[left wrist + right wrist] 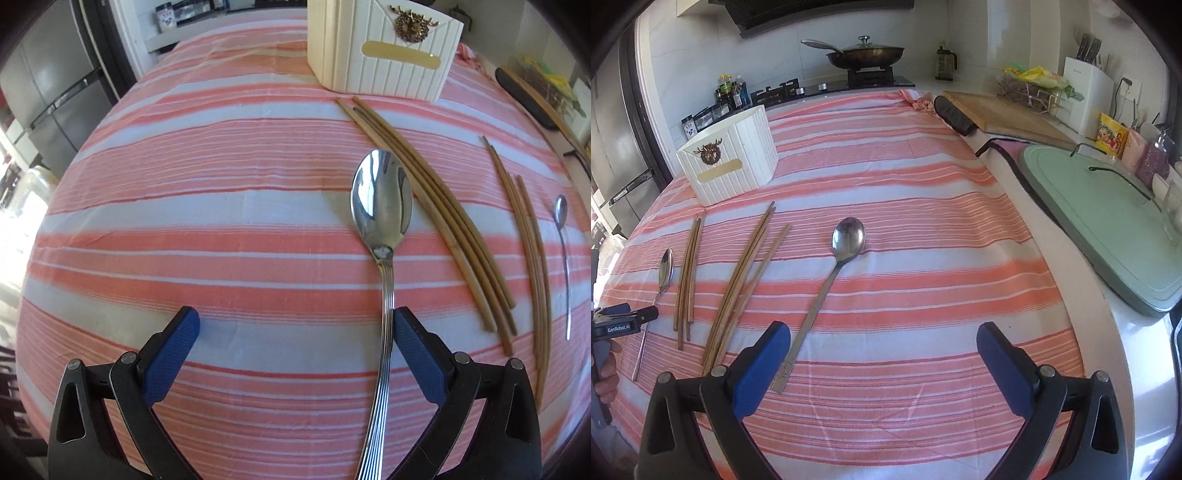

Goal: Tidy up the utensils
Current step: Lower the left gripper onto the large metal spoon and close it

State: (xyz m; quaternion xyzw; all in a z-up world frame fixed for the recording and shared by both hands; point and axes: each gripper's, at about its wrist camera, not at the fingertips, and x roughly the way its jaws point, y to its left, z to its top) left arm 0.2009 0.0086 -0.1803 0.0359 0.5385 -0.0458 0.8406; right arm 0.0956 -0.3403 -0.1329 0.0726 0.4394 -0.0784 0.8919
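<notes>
Steel spoon lies on the striped bench with its long handle running straight back between the wide-spread, empty fingers of my left claw, hard against the right-hand pad, bowl pointing toward the white holder. My right claw, also wide and empty, hovers beside the other spoon, whose handle end sits just by its left pad.

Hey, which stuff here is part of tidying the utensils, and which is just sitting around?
For the job: ribbed spoon, plain spoon, chopsticks, white holder box.

Lying about: lidded pan, wooden board, green board, knife block.
</notes>
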